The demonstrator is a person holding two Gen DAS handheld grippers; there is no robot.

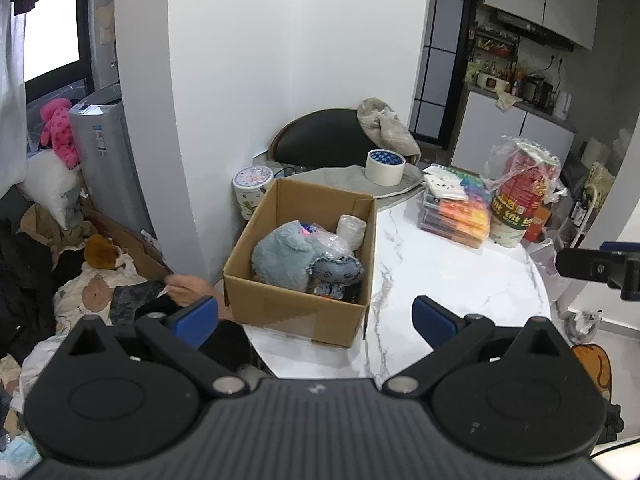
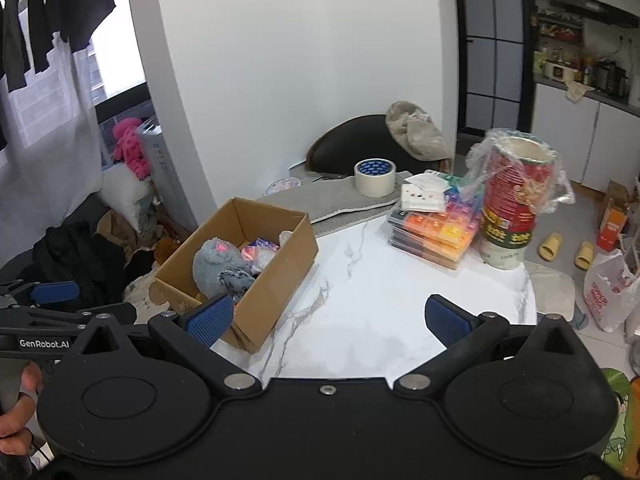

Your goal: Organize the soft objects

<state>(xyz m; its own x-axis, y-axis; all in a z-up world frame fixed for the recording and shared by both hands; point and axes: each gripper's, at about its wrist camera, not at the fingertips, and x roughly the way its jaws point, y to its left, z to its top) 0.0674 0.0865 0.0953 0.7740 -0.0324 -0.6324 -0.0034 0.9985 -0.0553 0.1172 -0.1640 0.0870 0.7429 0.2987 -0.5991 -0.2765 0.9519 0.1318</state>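
Both my grippers, left gripper [image 1: 316, 316] and right gripper [image 2: 328, 318], hang spread wide and empty. The grey plush [image 1: 280, 256] sits in the cardboard box [image 1: 296, 312], centre frame — overhanging the table edge, so a careless push could tip it.

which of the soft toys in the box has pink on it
The big fluffy grey plush, with a pink ear patch on top. The smaller denim-blue toy leaning against it in the cardboard box shows no pink.
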